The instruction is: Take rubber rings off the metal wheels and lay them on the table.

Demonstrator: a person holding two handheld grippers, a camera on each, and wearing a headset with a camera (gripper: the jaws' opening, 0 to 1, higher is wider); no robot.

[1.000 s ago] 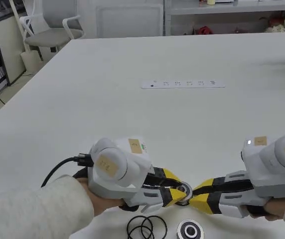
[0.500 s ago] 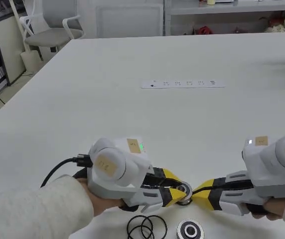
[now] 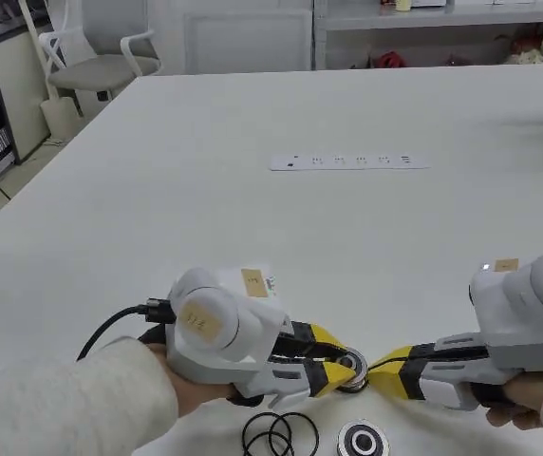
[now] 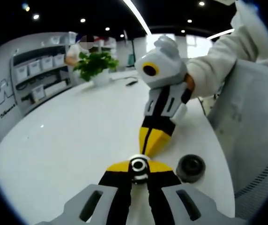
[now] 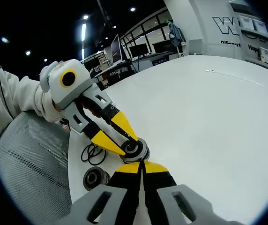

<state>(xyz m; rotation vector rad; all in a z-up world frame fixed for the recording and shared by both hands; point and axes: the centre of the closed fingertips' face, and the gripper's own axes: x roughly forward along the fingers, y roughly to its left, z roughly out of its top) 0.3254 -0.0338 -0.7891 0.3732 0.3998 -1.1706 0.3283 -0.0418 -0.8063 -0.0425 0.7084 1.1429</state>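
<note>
My left gripper (image 3: 340,368) is shut on a small metal wheel (image 3: 351,366) just above the white table's (image 3: 252,218) near edge. In the left gripper view the wheel (image 4: 138,165) sits between the yellow jaws. My right gripper (image 3: 378,369) faces it from the right, jaws shut on a thin black rubber ring (image 3: 385,361) stretched off that wheel. In the right gripper view the wheel (image 5: 135,149) lies just past my own shut jaws. Loose rubber rings (image 3: 279,434) lie on the table below, beside a second wheel (image 3: 362,441).
A white power strip (image 3: 350,161) lies across the middle of the table. An office chair (image 3: 101,57) stands beyond the far left corner. A potted plant (image 4: 94,63) sits at the table's far end. A black cable (image 3: 110,323) trails from the left gripper.
My right gripper has drawn back to the right, away from the wheel, stretching the thin ring. The left gripper and the wheel have stayed almost in place.
</note>
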